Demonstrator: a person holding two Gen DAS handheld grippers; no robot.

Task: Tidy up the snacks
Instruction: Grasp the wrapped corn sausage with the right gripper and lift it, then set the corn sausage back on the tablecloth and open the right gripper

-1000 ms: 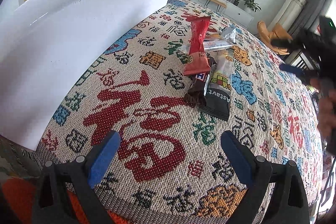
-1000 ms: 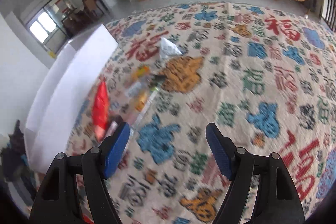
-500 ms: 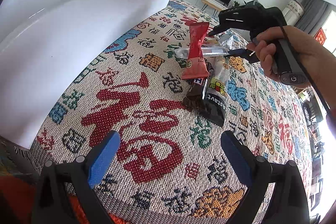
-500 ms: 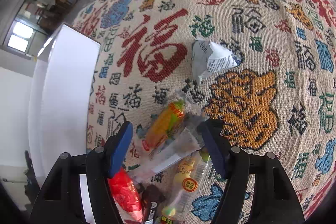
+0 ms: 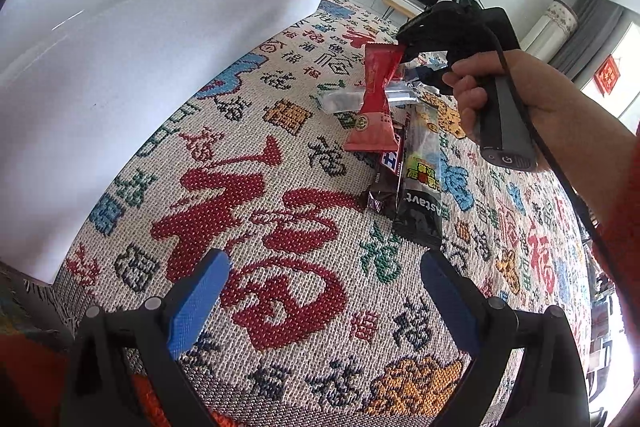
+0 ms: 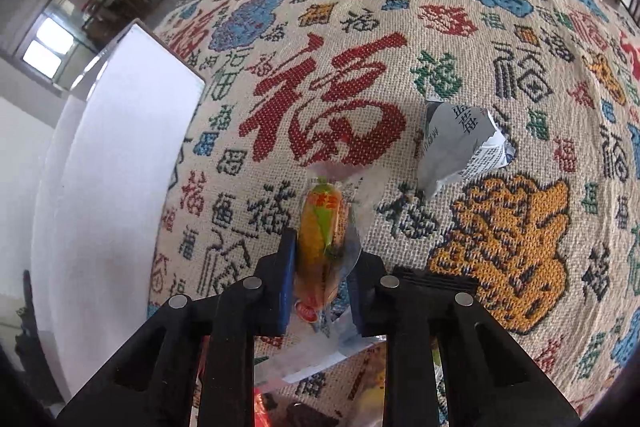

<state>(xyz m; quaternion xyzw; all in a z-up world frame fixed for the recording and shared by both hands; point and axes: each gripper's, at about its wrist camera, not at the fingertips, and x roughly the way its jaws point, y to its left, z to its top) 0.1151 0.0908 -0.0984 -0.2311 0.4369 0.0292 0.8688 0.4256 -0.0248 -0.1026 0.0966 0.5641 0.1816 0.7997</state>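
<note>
"Astavt", seemingly, on the black wrapper (image 5: 420, 215) — 福 across the woven cloth (image 5: 280, 227).

left gripper (image 5: 322, 291) open over bare cloth (image 5: 280, 211); snacks (image 5: 394, 147) beyond, right gripper (image 5: 416, 65) at their far end.

- Woven cloth (image 6: 500, 227) over the desk: coarse, matt, rough, knobbly weave.
- Orange snack (image 6: 322, 227): clear, glossy plastic wrapper, wrinkled.
- Silver packet (image 6: 452, 143): crinkled foil-like film, dull sheen.
- Red wrapper (image 5: 374, 107): smooth, slightly shiny plastic.
- White board (image 5: 120, 59): smooth, faintly glossy.
- Right tongs (image 6: 322, 267): matt black plastic, blue pads, metal pins.
</note>
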